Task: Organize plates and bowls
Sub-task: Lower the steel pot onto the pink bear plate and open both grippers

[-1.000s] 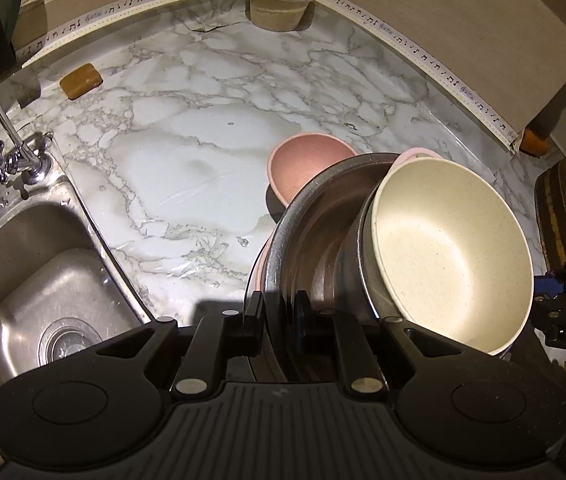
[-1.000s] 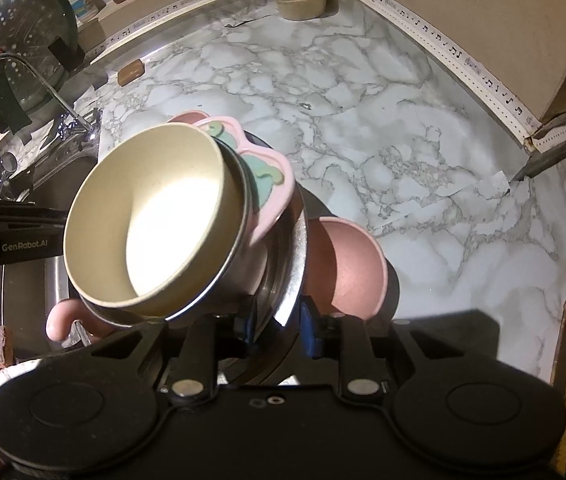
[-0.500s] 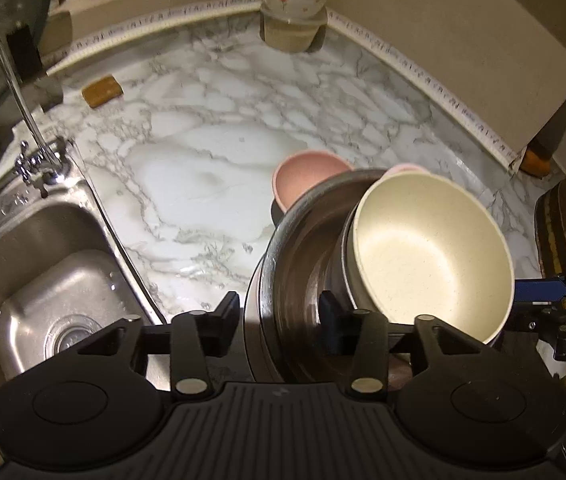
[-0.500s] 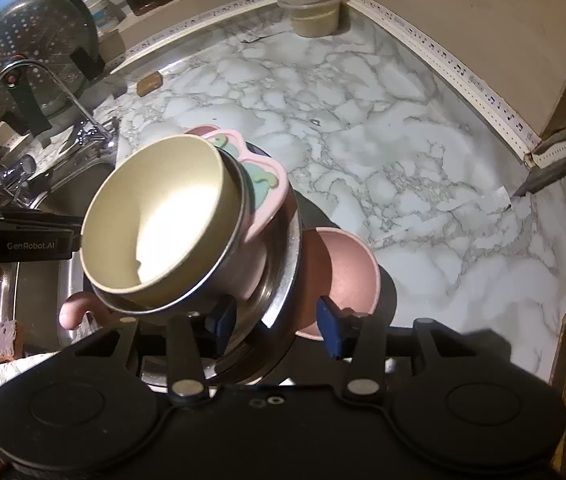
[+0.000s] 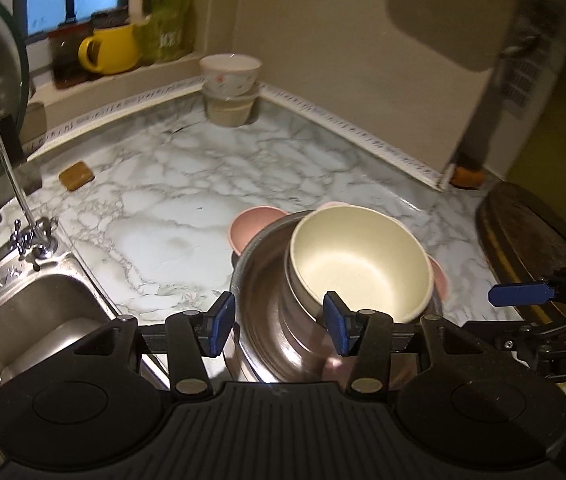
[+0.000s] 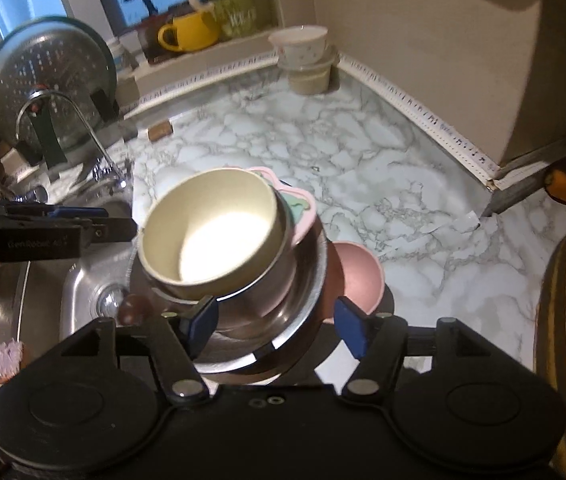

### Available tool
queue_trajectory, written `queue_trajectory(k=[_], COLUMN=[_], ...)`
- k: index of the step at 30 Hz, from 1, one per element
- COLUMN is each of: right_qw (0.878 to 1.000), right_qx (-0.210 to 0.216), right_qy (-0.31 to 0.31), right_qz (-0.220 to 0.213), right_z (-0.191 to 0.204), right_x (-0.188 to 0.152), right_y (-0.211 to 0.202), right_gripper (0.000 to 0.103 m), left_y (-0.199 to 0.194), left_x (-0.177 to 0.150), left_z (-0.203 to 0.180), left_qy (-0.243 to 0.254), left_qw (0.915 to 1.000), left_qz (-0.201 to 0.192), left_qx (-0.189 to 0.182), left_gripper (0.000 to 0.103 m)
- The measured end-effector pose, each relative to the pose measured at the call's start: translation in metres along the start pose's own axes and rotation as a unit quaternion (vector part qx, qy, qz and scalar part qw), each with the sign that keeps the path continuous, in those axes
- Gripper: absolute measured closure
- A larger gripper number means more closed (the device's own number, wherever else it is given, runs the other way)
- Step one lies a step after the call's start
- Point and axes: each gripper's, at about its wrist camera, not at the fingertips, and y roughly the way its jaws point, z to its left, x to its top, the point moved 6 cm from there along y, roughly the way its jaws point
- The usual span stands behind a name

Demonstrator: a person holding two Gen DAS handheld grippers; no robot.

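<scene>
A cream bowl (image 5: 363, 256) sits in a silver bowl (image 5: 267, 296); pink bowl (image 5: 253, 226); white, grey-veined marble counter (image 5: 187, 184); yellow mug (image 5: 113, 49); blue pads (image 5: 221, 318).

A matt cream bowl (image 5: 363, 256) sits in a glossy steel bowl (image 5: 267, 304) on polished marble counter (image 5: 171, 208).

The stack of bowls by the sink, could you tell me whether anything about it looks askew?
Yes. The cream bowl sits tilted inside the steel bowl rather than nesting flat, with a pink plate wedged behind it. A pink bowl leans on edge against the stack.
</scene>
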Motion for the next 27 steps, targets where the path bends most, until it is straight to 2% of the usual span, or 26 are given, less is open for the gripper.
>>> queue_trajectory(k=[1,3,4,8,14,17,19,20,23,27], right_qw=[1.000,1.000,1.000,0.998,0.996,0.995,0.994,0.993,0.990,0.987], right_qx=[-0.002,-0.008,-0.008,-0.015,-0.018,-0.019,-0.020,-0.021,-0.029,-0.035], right_qy=[0.003,0.009,0.010,0.019,0.036,0.037,0.034,0.031,0.021,0.008], right_qz=[-0.006,-0.020,-0.028,-0.055,-0.079,-0.089,-0.102,-0.110,-0.135,-0.160], right_z=[0.003,0.011,0.015,0.030,0.047,0.056,0.062,0.064,0.069,0.073], right_x=[-0.003,-0.009,-0.012,-0.021,-0.033,-0.038,-0.040,-0.041,-0.043,-0.046], right_y=[-0.003,-0.010,-0.013,-0.025,-0.036,-0.040,-0.045,-0.047,-0.056,-0.066], right_gripper=[0.036,0.034,0.033,0.027,0.022,0.017,0.012,0.009,0.001,0.000], left_y=[-0.005,-0.014,-0.019,-0.036,-0.053,-0.058,-0.061,-0.063,-0.067,-0.069], left_x=[-0.003,-0.009,-0.012,-0.021,-0.030,-0.034,-0.037,-0.038,-0.041,-0.044], left_z=[-0.001,-0.002,-0.003,-0.001,0.004,0.005,0.005,0.005,0.003,0.002], left_qy=[0.004,0.008,0.008,0.020,0.022,0.022,0.020,0.020,0.019,0.014], left_qw=[1.0000,0.9998,0.9997,0.9994,0.9993,0.9993,0.9992,0.9992,0.9988,0.9986], left_qz=[-0.004,-0.010,-0.013,-0.023,-0.029,-0.029,-0.033,-0.035,-0.044,-0.047], left_qx=[-0.003,-0.013,-0.018,-0.015,-0.008,-0.005,-0.004,-0.005,-0.013,-0.019], left_gripper=[0.054,0.042,0.040,0.037,0.025,0.023,0.019,0.013,0.011,0.011])
